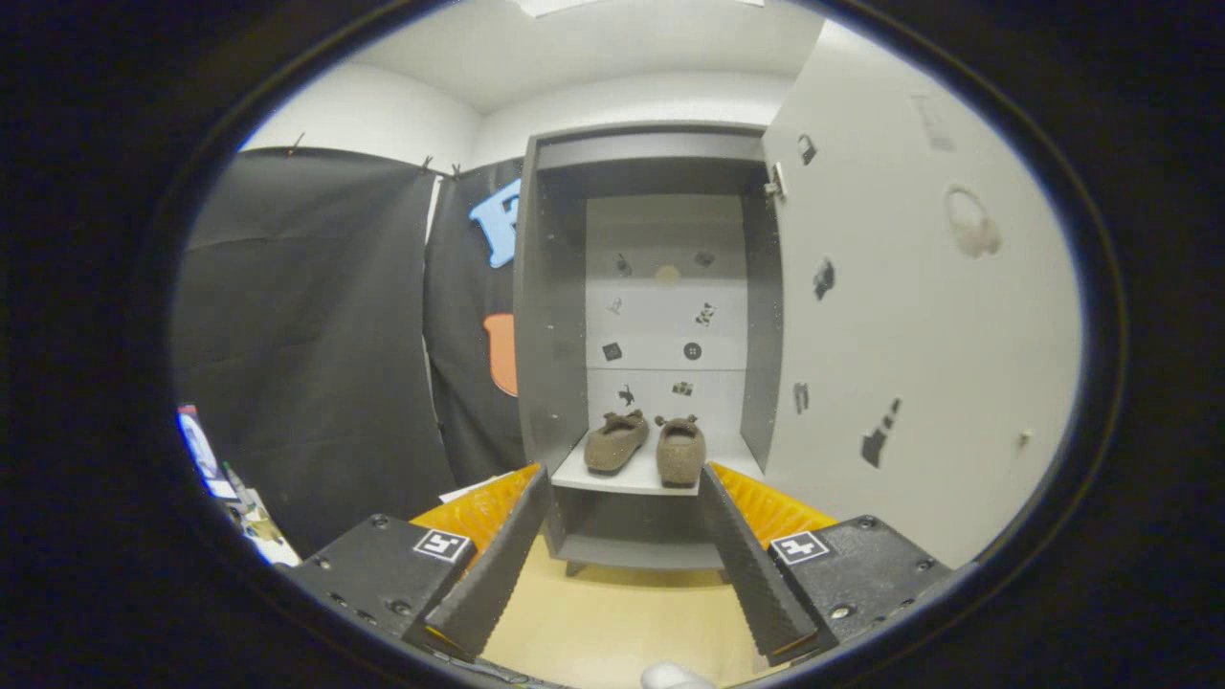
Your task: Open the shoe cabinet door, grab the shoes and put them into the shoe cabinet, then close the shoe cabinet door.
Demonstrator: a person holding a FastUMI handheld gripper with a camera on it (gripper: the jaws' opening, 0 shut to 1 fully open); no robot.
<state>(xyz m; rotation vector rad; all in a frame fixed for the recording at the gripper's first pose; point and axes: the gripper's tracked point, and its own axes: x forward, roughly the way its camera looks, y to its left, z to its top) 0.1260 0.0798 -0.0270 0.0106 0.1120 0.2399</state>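
The grey shoe cabinet [550, 316] stands straight ahead with its door [909, 325] swung wide open to the right. A pair of brown fuzzy shoes, the left one [616, 441] and the right one [680, 450], rests side by side on the cabinet's white shelf [622, 478], toes pointing inward. My gripper [624, 478] is open and holds nothing. Its fingers stand well apart, and the shoes lie beyond the fingertips, between them in line of sight.
The open door, dotted with small stickers, stands close to the right finger. Black cloth hangs to the left of the cabinet. Some small items [234, 488] lie at the far left. A light wooden floor [612, 622] stretches beneath the fingers to the cabinet's base.
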